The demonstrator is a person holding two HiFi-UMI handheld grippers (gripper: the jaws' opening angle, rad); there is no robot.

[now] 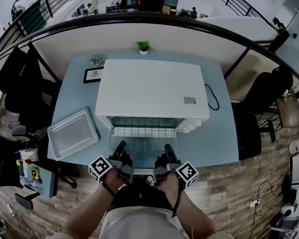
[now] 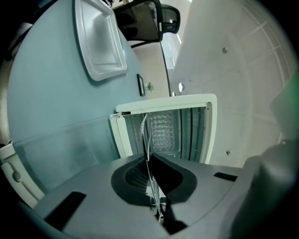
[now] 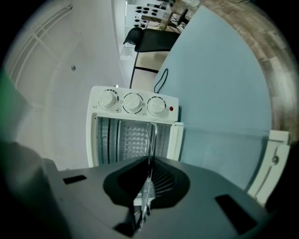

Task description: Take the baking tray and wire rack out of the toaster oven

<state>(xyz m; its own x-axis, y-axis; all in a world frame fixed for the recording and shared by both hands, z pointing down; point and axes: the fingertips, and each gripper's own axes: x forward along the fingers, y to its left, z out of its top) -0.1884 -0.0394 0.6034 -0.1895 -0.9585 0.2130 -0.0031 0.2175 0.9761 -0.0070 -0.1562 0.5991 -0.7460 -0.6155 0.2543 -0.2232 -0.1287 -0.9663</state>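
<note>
Blue table point(image 1: 222, 138) holds the baking tray point(image 1: 73, 132) beside the toaster oven point(image 1: 150, 87), while the left gripper point(image 1: 120, 149) and right gripper point(image 1: 168, 149) each pinch tight the front of the wire rack point(image 1: 145, 133), likely to draw it out level.

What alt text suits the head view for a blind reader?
The left gripper and right gripper are shut on a wire rack partly out of a white toaster oven; a baking tray lies on the table to its left.

right gripper point(image 3: 147, 186) clamped on wire rack point(image 3: 150, 154), toaster oven point(image 3: 133, 126) ahead
</note>
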